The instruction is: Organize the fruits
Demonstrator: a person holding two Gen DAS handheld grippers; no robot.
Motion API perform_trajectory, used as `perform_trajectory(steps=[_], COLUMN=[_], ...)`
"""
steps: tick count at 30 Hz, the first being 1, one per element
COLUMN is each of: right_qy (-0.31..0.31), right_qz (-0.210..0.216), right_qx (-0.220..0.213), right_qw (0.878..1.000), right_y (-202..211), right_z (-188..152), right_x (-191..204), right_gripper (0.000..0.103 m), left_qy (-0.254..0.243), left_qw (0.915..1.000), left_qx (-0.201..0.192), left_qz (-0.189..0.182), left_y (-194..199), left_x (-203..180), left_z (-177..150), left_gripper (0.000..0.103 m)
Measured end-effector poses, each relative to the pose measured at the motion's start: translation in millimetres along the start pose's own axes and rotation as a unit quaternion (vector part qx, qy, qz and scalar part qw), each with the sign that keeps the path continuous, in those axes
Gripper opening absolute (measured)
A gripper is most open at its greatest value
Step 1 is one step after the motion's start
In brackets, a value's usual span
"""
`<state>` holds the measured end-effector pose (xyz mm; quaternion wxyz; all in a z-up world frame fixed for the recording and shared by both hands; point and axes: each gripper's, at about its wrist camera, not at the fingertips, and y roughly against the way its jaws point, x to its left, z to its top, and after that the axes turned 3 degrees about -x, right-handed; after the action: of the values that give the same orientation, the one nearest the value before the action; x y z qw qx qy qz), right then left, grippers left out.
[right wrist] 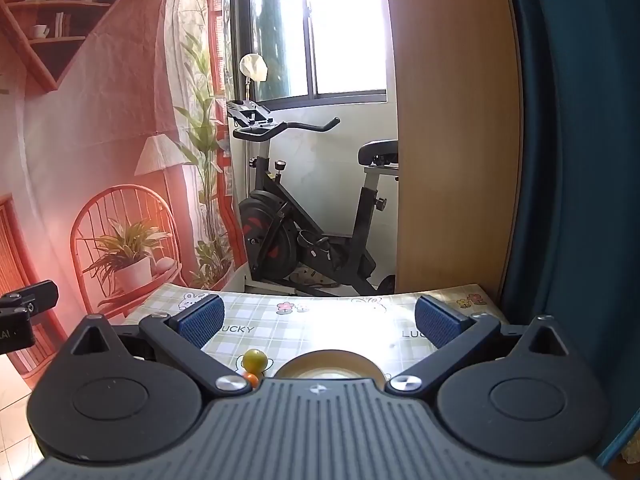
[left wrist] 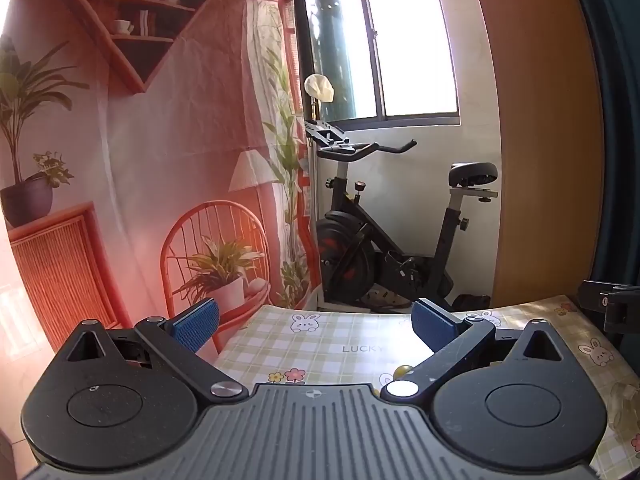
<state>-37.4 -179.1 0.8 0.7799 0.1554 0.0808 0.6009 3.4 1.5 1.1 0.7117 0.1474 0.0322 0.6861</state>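
A: What's the room like?

B: A table (right wrist: 320,320) with a checked cloth printed with rabbits and flowers sits in front of an exercise bike (right wrist: 304,216), a window (right wrist: 344,28) and a printed backdrop (right wrist: 100,140) showing a chair, plants and shelves. A wooden panel (right wrist: 452,140) stands on the right.

A: And the right gripper (right wrist: 320,320)?

B: It hangs over the table with its two blue-padded fingers (right wrist: 200,320) spread wide apart and nothing between them.

A: Where is the fruit?

B: In the right wrist view, a small yellow-green fruit (right wrist: 255,359) lies on the cloth near the gripper body, toward its left finger. A small orange fruit (right wrist: 251,379) sits touching or just beside it, half hidden by the gripper body. Just to their right is the rim of a round bowl (right wrist: 332,362), mostly covered by the gripper; I cannot tell what it holds.

A: The left gripper (left wrist: 316,322)?

B: Also above the cloth, near the table's left edge, fingers (left wrist: 196,324) wide apart and gripping nothing. Only a sliver of a yellowish fruit (left wrist: 402,371) peeks out beside its right finger arm.

A: Do the two see each other?

B: A dark piece of the other tool shows at the edge of each view.
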Motion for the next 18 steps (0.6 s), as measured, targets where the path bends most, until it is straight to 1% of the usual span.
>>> perform_trajectory(steps=[1,18], right_qy=[-0.001,-0.003], right_qz=[-0.004,-0.008], right_qx=[0.002,0.002], right_qw=[1.0,1.0], right_y=[0.6,-5.1], right_z=[1.6,-4.6], right_x=[8.2,3.8], right_gripper=[0.103,0.103], left_qy=[0.0,0.003], left_qw=[1.0,1.0], left_qx=[-0.001,-0.006], left_qz=[0.0,0.006], left_y=[-0.1,3.3], left_x=[-0.3,-2.0], left_z=[-0.7,0.0], left_gripper=[0.103,0.103])
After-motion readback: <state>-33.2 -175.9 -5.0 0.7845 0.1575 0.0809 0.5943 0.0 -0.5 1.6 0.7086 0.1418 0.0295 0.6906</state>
